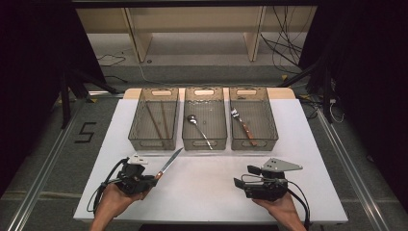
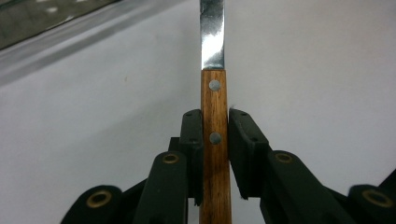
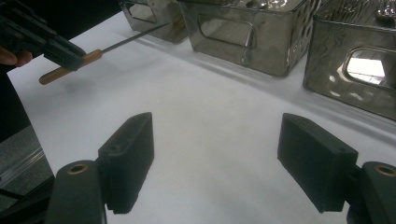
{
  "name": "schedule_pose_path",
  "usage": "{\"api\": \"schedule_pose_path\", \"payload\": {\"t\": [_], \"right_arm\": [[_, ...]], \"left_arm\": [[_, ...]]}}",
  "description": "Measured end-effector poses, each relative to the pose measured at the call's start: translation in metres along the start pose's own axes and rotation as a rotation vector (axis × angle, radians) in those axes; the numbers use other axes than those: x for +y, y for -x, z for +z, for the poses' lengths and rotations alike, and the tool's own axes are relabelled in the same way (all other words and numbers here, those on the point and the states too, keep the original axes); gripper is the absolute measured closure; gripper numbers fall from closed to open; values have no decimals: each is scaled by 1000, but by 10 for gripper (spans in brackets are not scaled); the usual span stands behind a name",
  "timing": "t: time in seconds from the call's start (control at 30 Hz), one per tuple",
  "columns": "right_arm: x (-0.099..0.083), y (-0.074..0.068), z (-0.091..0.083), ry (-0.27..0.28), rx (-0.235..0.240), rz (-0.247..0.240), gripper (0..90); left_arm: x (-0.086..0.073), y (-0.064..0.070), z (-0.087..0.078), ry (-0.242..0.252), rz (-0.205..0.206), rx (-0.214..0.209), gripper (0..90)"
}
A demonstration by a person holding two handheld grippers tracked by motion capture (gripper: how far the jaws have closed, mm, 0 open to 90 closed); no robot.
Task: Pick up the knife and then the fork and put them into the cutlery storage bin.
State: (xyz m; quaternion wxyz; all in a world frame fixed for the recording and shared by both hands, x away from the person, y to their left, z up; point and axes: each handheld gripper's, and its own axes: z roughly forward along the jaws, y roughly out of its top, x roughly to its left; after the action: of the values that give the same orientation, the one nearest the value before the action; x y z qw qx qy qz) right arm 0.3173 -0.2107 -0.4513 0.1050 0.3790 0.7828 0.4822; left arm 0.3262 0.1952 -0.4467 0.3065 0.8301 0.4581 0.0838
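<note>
A knife [image 2: 214,107] is held by its wooden handle, squeezed tight between the two jaws of the left gripper [image 1: 144,180], near the front left corner of the table [image 1: 211,192]. In the right gripper view the knife looks lifted a little off the table, with a faint shadow under it. The blade is pointed toward the left bin [image 1: 154,118], maybe because that bin is the nearest one. Three clear bins are lined up along the back edge of the table. Each kind of thing seems to be kept in its own bin: two thin sticks [image 1: 159,120] are seen in the left bin, a spoon [image 1: 198,127] in the middle bin [image 1: 205,117], and a fork [image 1: 242,124] in the right bin [image 1: 253,118]. So a sorting job is likely, and which bin the knife is meant for cannot be told. The right gripper [image 3: 215,158] is kept near the front right corner, its jaws spread wide with nothing between them, perhaps kept ready for another thing.
</note>
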Motion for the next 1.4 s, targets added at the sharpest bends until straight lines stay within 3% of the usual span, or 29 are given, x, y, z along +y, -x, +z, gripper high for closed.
{"api": "schedule_pose_path", "payload": {"t": [0.33,0.5,0.67,0.9,1.0,1.17,1.33,1.4], "right_arm": [[1,-6,3,-1,17,-13,278],[3,-14,3,17,17,-60,276],[6,-27,2,63,9,-165,270],[10,-49,4,95,-28,-363,266],[10,-59,6,106,-68,-471,281],[5,-77,13,100,-148,-702,295],[-4,-94,27,65,-262,-958,319],[-7,-99,32,58,-296,-1028,335]], "left_arm": [[23,19,4,32,60,-71,757],[35,31,7,28,90,-107,757],[47,42,9,30,124,-138,757],[60,60,15,20,171,-186,758],[65,67,17,17,186,-214,757],[70,78,23,-3,219,-233,757],[71,86,27,-36,249,-253,757],[71,89,28,-48,260,-262,757]]}}
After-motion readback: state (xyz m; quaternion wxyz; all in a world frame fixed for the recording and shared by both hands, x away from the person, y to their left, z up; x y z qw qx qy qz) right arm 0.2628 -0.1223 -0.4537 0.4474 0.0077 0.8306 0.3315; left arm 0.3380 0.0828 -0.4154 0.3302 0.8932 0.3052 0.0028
